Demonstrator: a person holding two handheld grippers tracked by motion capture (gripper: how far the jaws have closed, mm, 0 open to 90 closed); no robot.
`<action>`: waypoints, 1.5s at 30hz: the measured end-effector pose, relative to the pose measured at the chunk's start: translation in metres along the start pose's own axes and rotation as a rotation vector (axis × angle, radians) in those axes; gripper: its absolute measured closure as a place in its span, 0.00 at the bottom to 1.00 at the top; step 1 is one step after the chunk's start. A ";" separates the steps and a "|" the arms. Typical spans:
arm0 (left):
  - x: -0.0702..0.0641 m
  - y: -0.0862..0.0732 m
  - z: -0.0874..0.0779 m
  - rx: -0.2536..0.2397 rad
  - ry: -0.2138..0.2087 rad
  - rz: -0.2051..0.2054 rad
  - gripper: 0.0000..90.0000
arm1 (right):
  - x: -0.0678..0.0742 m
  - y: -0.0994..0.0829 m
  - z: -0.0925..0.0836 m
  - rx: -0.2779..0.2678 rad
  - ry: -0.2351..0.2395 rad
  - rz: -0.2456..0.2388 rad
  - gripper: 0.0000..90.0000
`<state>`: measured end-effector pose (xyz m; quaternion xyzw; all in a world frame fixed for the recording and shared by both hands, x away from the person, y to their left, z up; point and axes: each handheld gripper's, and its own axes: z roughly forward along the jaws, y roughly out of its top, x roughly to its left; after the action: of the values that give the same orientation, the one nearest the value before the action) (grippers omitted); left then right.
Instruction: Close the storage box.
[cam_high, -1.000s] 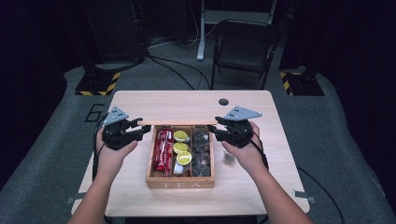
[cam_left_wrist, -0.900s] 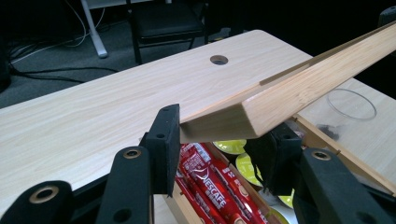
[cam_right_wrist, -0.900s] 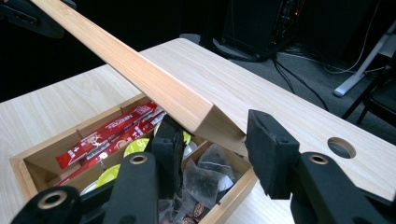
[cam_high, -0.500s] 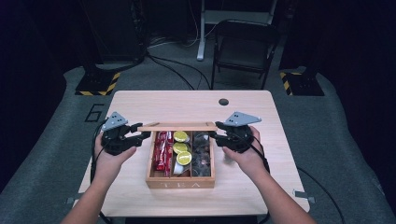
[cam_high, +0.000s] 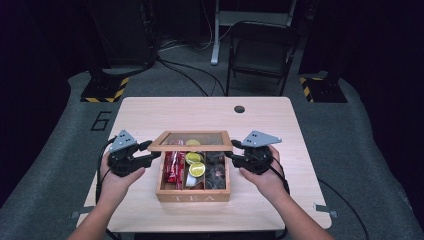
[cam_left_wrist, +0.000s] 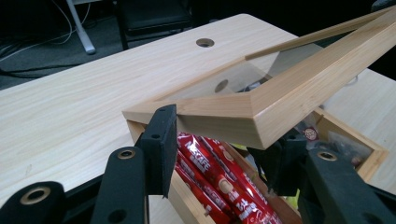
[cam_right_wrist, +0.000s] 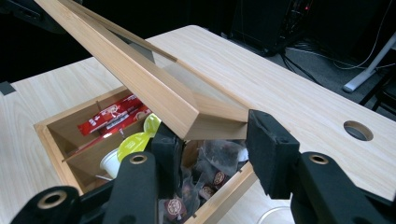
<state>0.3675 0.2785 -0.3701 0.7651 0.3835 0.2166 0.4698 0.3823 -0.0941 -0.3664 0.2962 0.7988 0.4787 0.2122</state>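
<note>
On the pale surface, both hands' tongs, left and right, clamp the tilted lid by its ends, the left jaws just easing, its long axis crosswise above the tea box.

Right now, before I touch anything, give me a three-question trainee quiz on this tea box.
1. In the high view, what fills the left compartment of the box? A: red packets. B: yellow-lidded cups. C: tea bags.
2. True or false: the lid lies flat and shut on the box.
3. What word is printed on the box's front wall?

Key: 1 A. 2 False: the lid is tilted, with its front edge raised above the box. 3 TEA.
</note>
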 end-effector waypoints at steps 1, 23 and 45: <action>0.000 -0.002 -0.001 0.006 -0.008 0.001 0.58 | 0.001 -0.002 0.000 -0.004 -0.002 -0.009 0.63; -0.012 -0.036 -0.005 0.016 -0.026 0.006 0.56 | 0.017 -0.035 -0.005 0.017 0.015 0.006 0.64; -0.020 -0.073 0.002 0.051 -0.041 0.012 0.56 | 0.034 -0.069 -0.005 0.042 0.035 0.035 0.64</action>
<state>0.3284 0.2806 -0.4356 0.7833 0.3747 0.1936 0.4566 0.3356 -0.0997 -0.4278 0.3062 0.8069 0.4705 0.1835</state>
